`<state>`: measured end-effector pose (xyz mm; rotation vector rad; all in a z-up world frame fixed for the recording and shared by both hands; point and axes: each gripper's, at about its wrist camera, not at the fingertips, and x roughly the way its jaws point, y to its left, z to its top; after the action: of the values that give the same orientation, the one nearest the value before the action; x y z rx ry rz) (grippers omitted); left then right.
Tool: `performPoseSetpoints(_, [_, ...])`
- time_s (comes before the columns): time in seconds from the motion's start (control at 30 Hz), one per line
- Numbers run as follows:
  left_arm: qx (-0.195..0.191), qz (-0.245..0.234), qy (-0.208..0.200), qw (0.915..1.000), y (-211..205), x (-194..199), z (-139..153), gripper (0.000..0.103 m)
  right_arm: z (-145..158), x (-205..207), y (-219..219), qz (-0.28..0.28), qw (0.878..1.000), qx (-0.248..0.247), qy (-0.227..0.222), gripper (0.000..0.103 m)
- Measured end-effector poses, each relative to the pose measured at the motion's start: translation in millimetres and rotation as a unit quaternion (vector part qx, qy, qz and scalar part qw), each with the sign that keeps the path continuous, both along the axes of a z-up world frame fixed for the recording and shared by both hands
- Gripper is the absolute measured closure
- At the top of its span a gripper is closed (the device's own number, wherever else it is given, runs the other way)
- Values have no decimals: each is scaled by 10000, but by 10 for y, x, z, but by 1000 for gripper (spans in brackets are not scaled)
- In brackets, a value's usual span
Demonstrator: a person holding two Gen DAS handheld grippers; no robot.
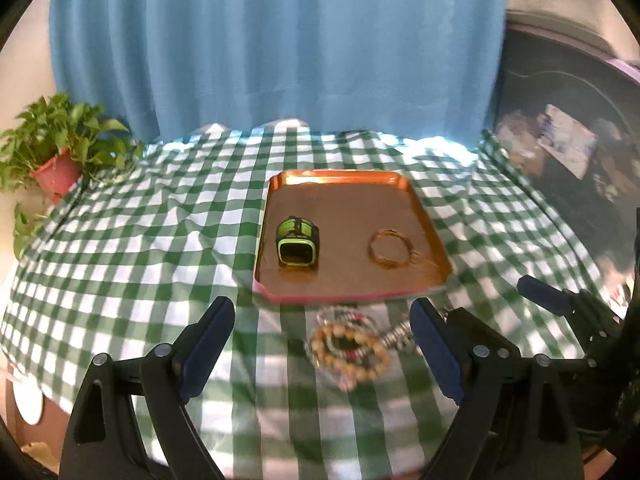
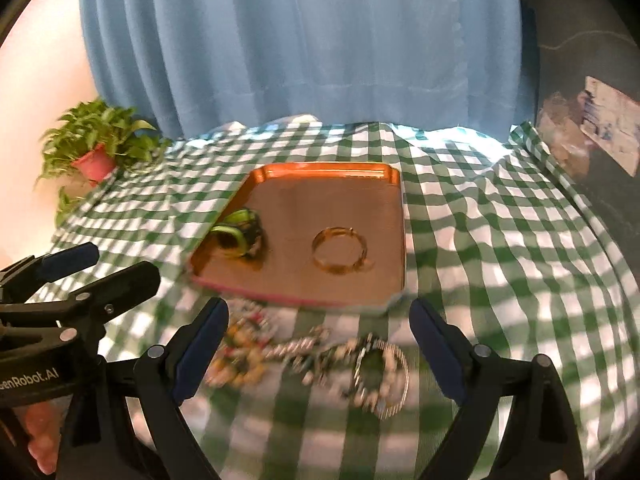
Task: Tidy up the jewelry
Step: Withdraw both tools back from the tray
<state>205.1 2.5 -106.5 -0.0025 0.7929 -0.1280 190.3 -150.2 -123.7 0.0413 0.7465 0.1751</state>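
An orange tray (image 1: 432, 236) (image 2: 396, 216) lies on the checked cloth. In it are a green and black watch (image 1: 298, 247) (image 2: 239, 236) and a thin amber bangle (image 1: 390, 247) (image 2: 339, 251). In front of the tray lies a pile of bracelets: a wooden bead bracelet (image 1: 352, 351) (image 2: 240, 364), a chain (image 2: 298, 347) and a dark and silver beaded bracelet (image 2: 378, 376). My left gripper (image 1: 322, 348) is open and empty over the bead bracelet. My right gripper (image 2: 318, 354) is open and empty over the pile.
A potted plant in a red pot (image 1: 60, 148) (image 2: 96, 140) stands at the table's far left. A blue curtain (image 1: 280, 40) hangs behind. Dark furniture (image 1: 580, 140) is at the right. The right gripper's fingers (image 1: 548, 296) show in the left view.
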Motion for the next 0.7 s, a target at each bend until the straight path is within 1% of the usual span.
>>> performPoseSetpoints(0.1, [136,-82,-137,9998,-31,-329,169,13,149,-327,22,-48,9999,-8,-131,12])
performPoseSetpoints(0.17, [163,-141,-223,9995,-39,-526,262,13,237,-535,38,-17,9998,-19,-196,7])
performPoseSetpoints(0.27, [80,-151,-303,9994,-44,-781,383,11,348,-800,27,-12,9996,89,-276,5])
performPoseSetpoints(0.37, [-38,-231,-344,9991,-47,-1014,460,8,415,-1003,9,102,9990,341,-266,4])
performPoseSetpoints(0.43, [17,-272,-328,9991,-68,-1124,467,8,442,-1132,18,115,9989,334,-292,3])
performPoseSetpoints(0.57, [11,-330,-288,9990,-43,-1364,428,6,467,-1408,96,79,9989,45,-455,0])
performPoseSetpoints(0.63, [-128,-330,-276,9990,-14,-1442,388,4,439,-1515,117,136,9987,33,-484,0])
performPoseSetpoints(0.7, [-366,-302,-287,9985,27,-1506,329,3,381,-1552,97,243,9985,278,-416,0])
